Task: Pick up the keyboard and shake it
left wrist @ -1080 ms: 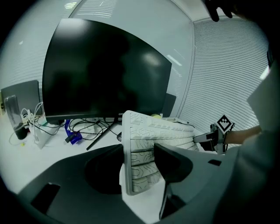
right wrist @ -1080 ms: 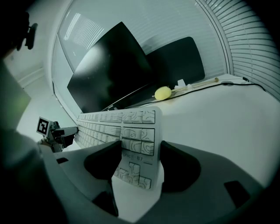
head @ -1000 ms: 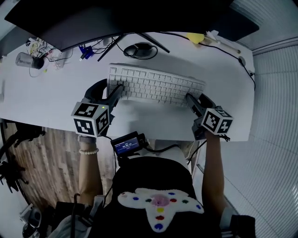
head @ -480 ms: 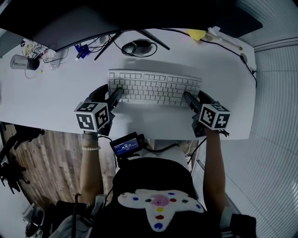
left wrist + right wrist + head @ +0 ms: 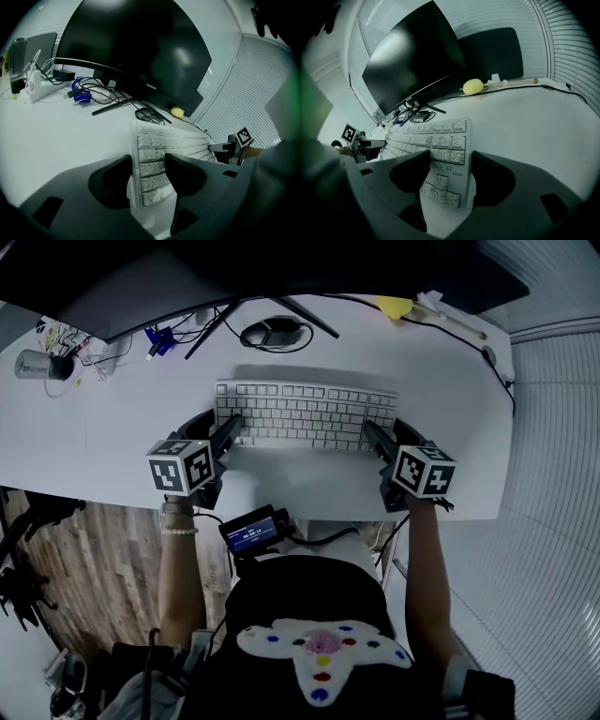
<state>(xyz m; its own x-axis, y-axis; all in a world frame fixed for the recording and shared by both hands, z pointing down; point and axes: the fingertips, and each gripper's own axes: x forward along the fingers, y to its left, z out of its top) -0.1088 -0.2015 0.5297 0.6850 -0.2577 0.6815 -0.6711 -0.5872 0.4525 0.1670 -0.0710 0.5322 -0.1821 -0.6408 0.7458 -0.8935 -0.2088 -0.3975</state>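
The white keyboard (image 5: pixel 305 416) lies crosswise in front of the person, over the white desk (image 5: pixel 103 432), and each of its short ends sits in a gripper. The left gripper (image 5: pixel 230 427) comes in at the keyboard's left end. In the left gripper view its jaws stand narrow with that end between them, one dark jaw against the outer edge and the other down on the rows of keys. The right gripper (image 5: pixel 372 434) takes the keyboard's right end the same way. In the right gripper view the corner with the arrow keys is pinched between the two jaws, and the rest of the keyboard runs away towards the other gripper. Whether the keyboard is clear of the desk or resting on it cannot be told.

Beyond the keyboard's far edge stands the dark monitor (image 5: pixel 187 277), with a tangle of cables (image 5: pixel 202 329) beside its foot. A yellow lump (image 5: pixel 394 307) lies past the keyboard's right far corner.
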